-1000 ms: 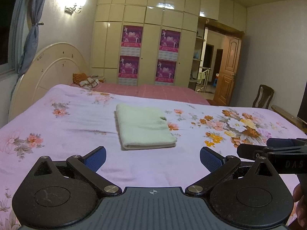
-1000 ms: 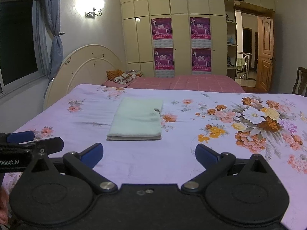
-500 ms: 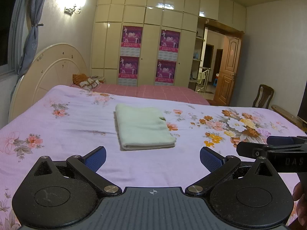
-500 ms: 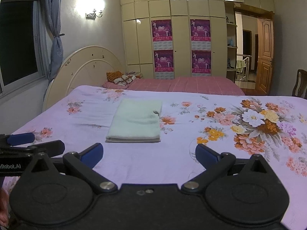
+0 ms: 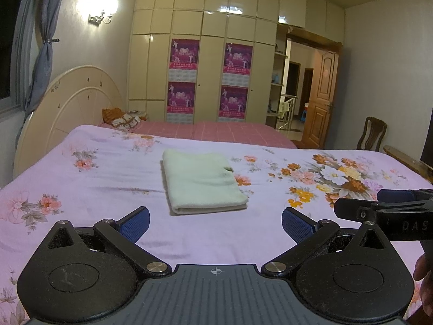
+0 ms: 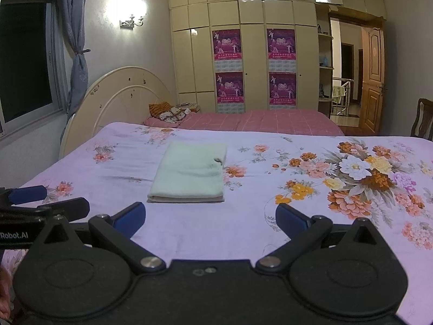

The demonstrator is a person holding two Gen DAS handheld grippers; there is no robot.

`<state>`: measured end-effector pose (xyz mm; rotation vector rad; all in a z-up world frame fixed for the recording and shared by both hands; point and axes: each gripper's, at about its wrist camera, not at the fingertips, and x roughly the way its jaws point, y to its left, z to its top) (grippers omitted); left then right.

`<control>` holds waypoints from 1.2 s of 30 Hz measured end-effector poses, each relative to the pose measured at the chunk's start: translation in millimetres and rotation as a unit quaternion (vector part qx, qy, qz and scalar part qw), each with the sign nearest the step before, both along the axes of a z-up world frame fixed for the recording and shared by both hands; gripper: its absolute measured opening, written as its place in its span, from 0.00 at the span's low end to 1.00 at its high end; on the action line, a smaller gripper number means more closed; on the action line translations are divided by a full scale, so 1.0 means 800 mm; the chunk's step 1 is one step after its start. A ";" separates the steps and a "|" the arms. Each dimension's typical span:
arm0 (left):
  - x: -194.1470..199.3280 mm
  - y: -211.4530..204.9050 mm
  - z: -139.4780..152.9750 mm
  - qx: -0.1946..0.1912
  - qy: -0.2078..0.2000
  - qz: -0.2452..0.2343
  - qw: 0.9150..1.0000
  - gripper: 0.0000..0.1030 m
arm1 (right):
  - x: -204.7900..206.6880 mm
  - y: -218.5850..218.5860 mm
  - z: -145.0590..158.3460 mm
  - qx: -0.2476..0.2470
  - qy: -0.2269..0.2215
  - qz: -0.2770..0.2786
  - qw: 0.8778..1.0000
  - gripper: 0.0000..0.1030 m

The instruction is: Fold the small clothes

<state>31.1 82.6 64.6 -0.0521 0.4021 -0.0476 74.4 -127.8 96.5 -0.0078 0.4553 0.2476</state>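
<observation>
Where the folded cloth (image 5: 203, 181) lies — both grippers level, fingers (image 5: 135, 220) apart

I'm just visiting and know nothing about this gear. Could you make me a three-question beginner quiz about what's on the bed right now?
1. True or false: the pale green cloth lies folded on the floral bedsheet.
2. The left hand-held gripper is: A) open, empty; B) shut on cloth.
3. Fill in: the right hand-held gripper stands ____ and touches no cloth.

Key: 1 true; 2 A; 3 open.
</observation>
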 end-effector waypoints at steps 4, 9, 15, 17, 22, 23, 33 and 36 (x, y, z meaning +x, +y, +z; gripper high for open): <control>0.000 0.000 0.000 0.000 0.000 0.000 1.000 1.00 | 0.000 -0.001 0.000 0.000 0.000 0.000 1.000 0.99; 0.000 -0.001 0.002 0.001 0.000 -0.001 1.000 1.00 | 0.000 -0.001 0.000 0.000 0.000 0.001 1.000 0.99; 0.000 -0.001 0.004 0.003 -0.001 0.001 1.000 1.00 | 0.000 -0.001 0.000 0.000 0.000 0.000 1.000 0.99; 0.001 -0.001 0.004 0.003 -0.001 0.001 1.000 1.00 | 0.000 -0.001 0.000 0.000 0.000 0.000 1.000 0.99; 0.001 -0.002 0.004 0.003 0.000 0.000 1.000 1.00 | 0.001 -0.003 0.001 0.000 0.000 0.000 1.000 0.99; 0.002 -0.002 0.004 0.003 0.001 -0.002 1.000 1.00 | 0.002 -0.005 0.001 0.001 0.000 0.000 1.000 0.99; 0.005 -0.004 0.005 0.005 0.001 -0.002 1.000 1.00 | 0.003 -0.009 0.000 0.001 0.001 0.000 1.000 0.99; 0.006 -0.005 0.005 0.005 0.001 -0.001 1.000 1.00 | 0.002 -0.012 -0.001 0.002 0.003 0.002 1.000 0.99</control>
